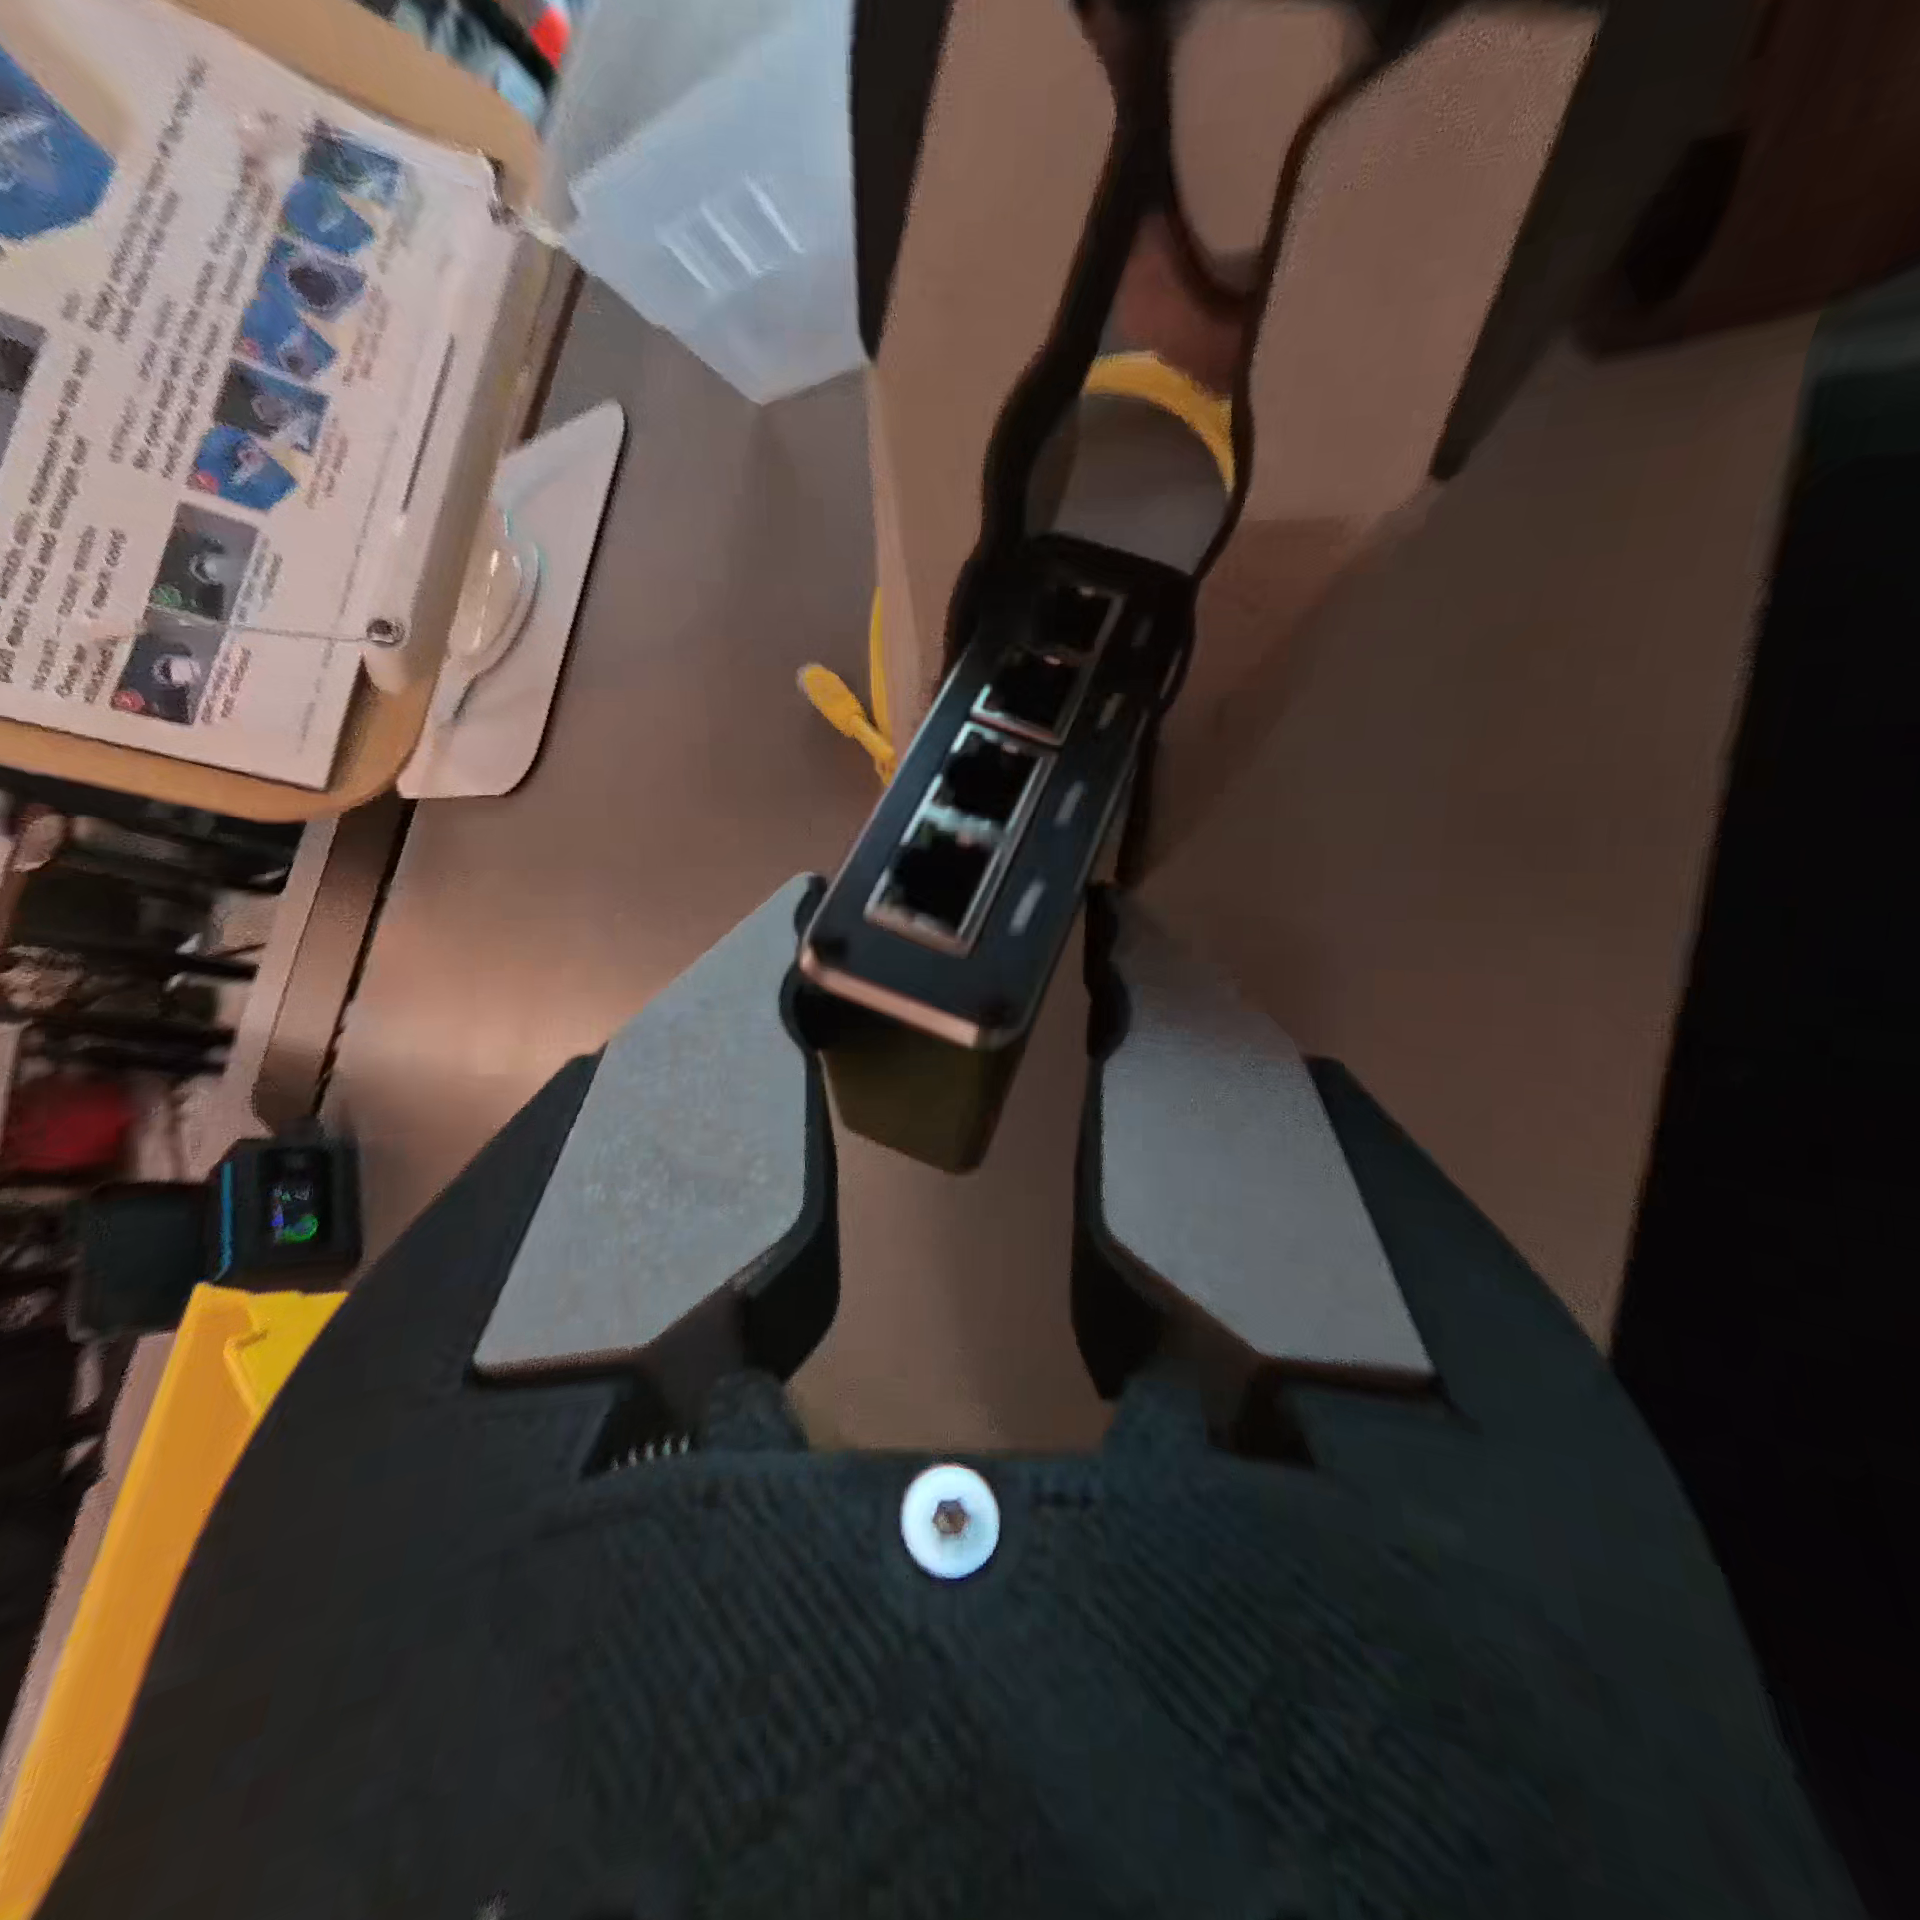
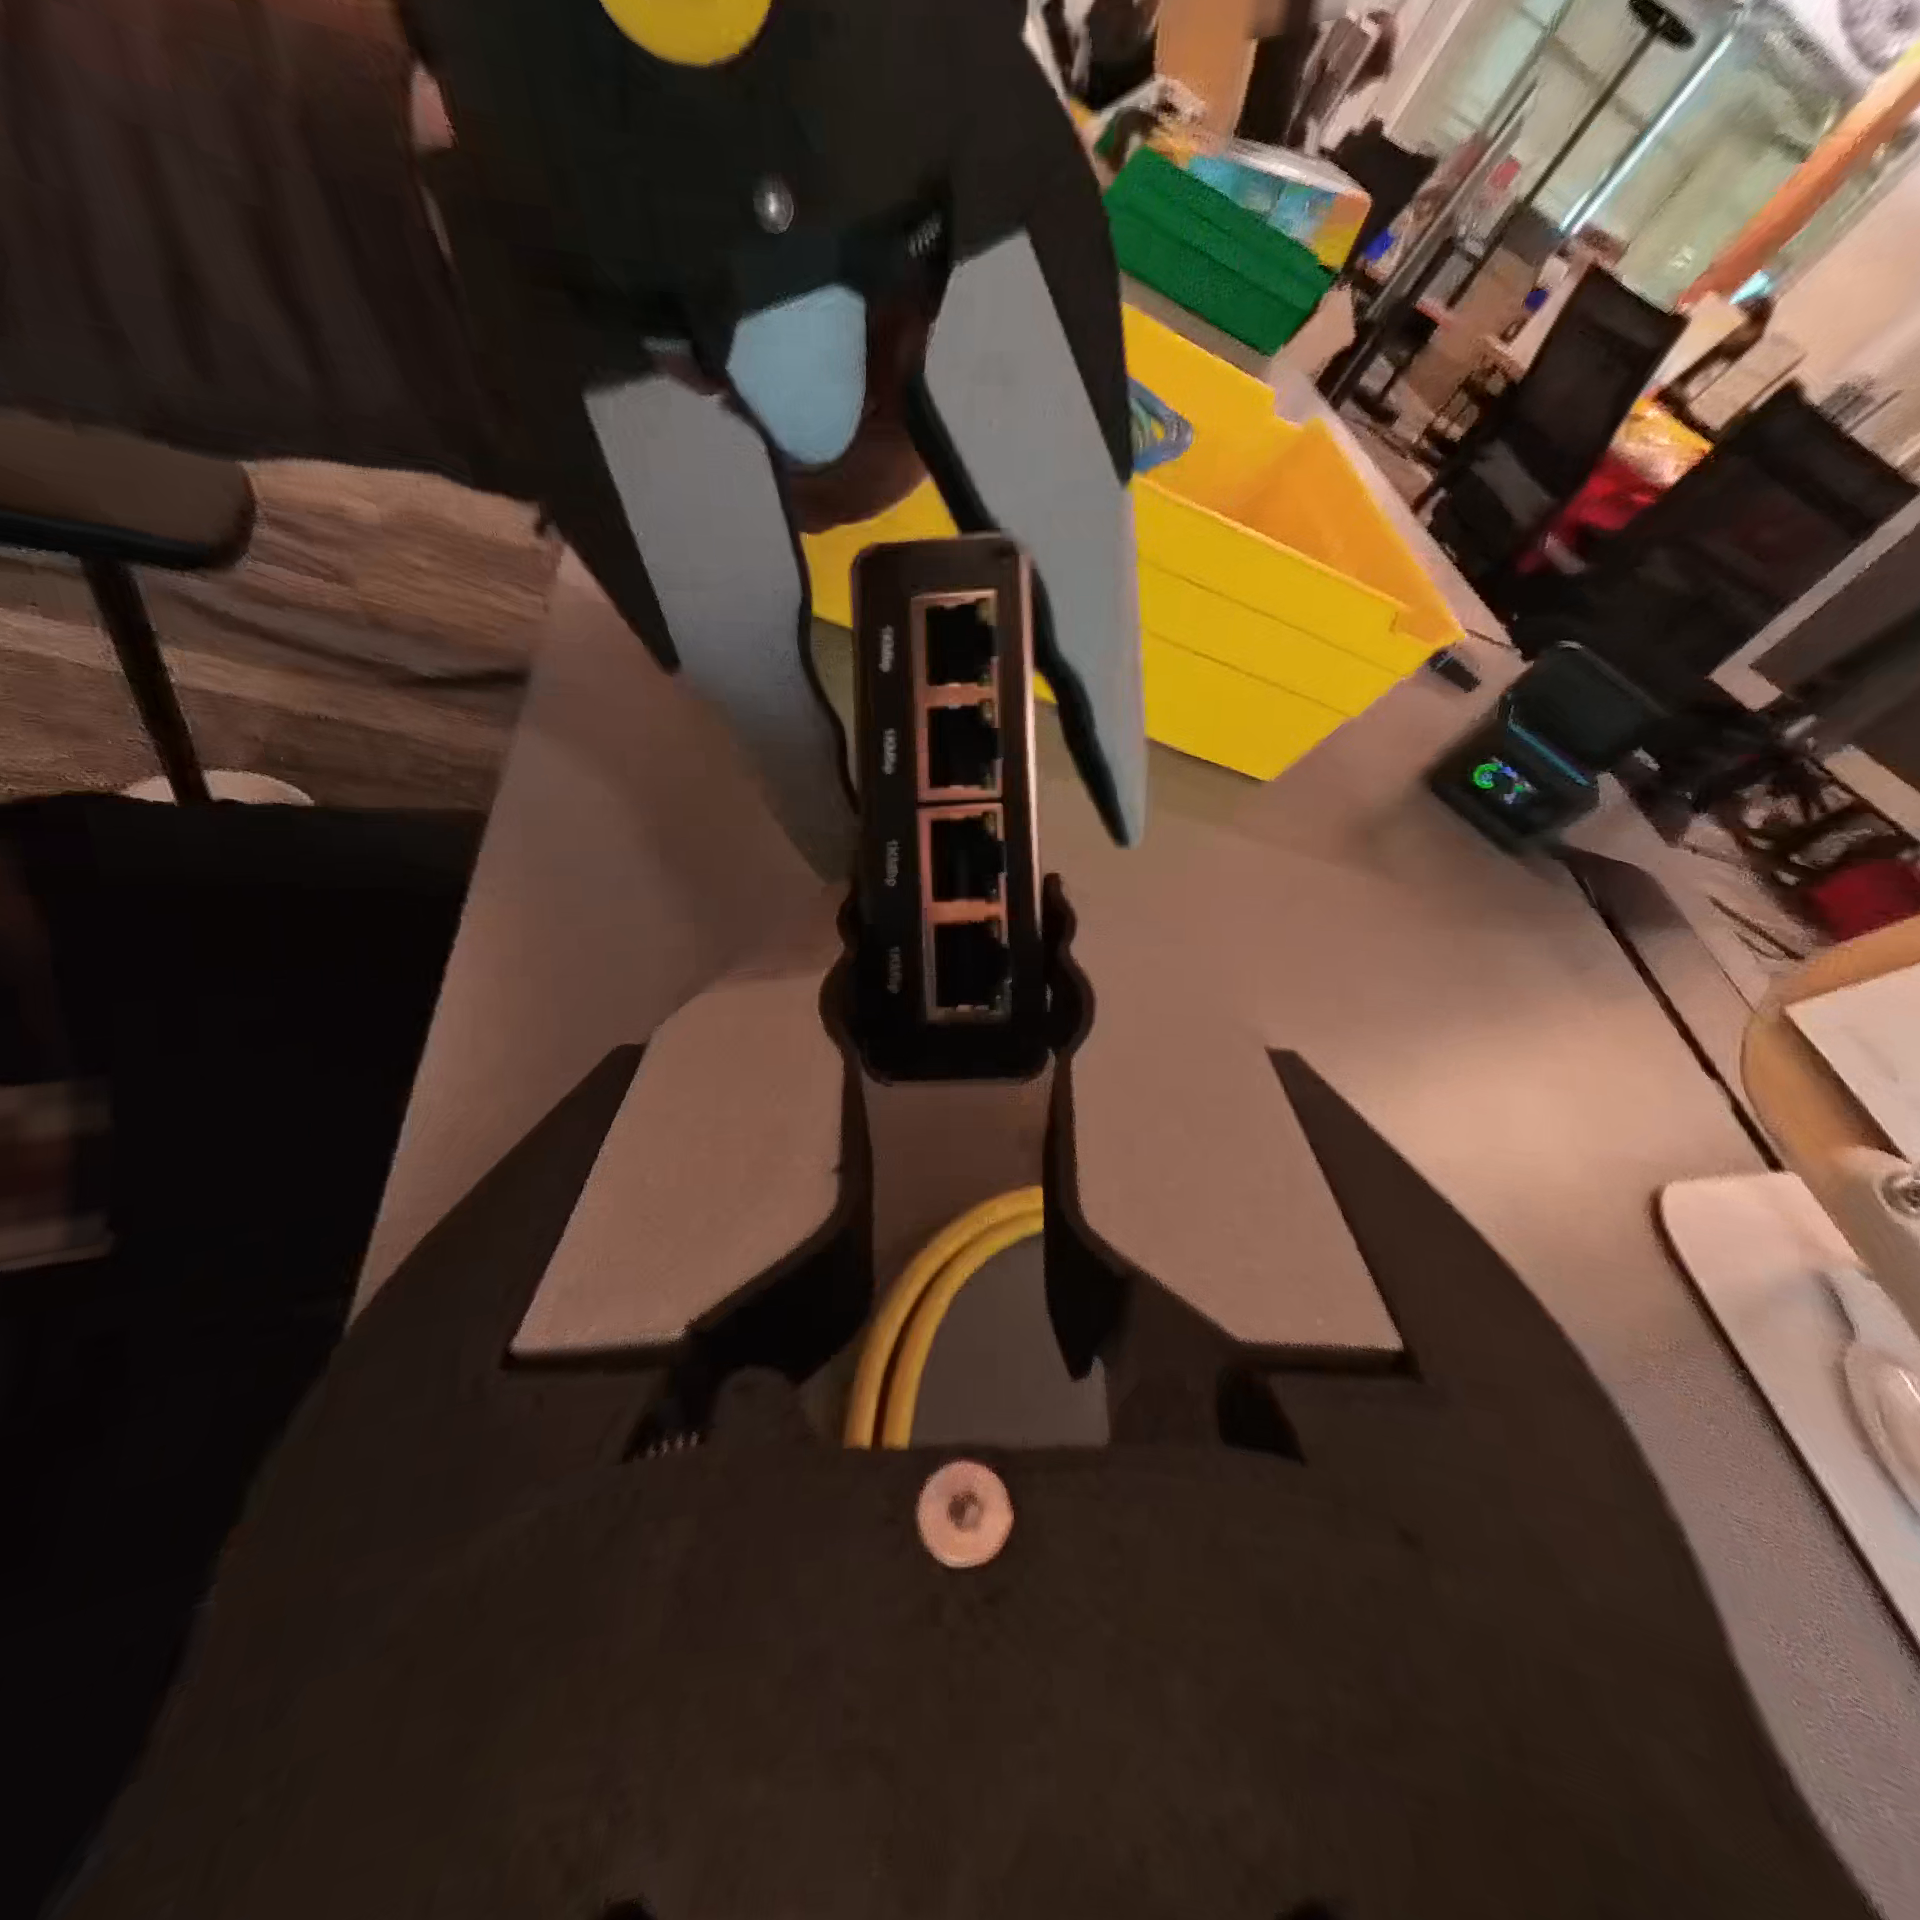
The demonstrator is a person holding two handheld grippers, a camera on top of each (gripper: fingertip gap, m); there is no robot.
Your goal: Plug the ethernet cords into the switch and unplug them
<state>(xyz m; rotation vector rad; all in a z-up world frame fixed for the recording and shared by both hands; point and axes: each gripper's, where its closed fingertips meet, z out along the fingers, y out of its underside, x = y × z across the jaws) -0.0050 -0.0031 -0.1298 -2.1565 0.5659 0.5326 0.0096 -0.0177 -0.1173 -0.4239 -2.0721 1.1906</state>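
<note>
The black switch [image 1: 966, 831] has four ports, all empty, and is held tilted above the tan table [image 2: 1351, 1039]. My right gripper [image 2: 956, 966] is shut on the switch's [image 2: 935, 748] near end; in the left wrist view it [image 1: 1081, 582] grips the far end. My left gripper [image 1: 951, 925] brackets the other end with its jaws slightly wider than the switch; it shows farther off in the right wrist view [image 2: 977, 852]. A yellow ethernet cord [image 2: 935, 1309] lies on the table under my right gripper. Its loop [image 1: 1174, 405] and a loose plug [image 1: 831, 696] show beyond the switch.
A yellow bin [image 2: 1268, 623] and a green bin [image 2: 1205, 239] stand behind the left gripper. A small black device with a lit screen [image 2: 1517, 769] sits at the table's edge. A printed sheet on a board [image 1: 208, 416] and a white plastic stand [image 1: 520, 582] are nearby.
</note>
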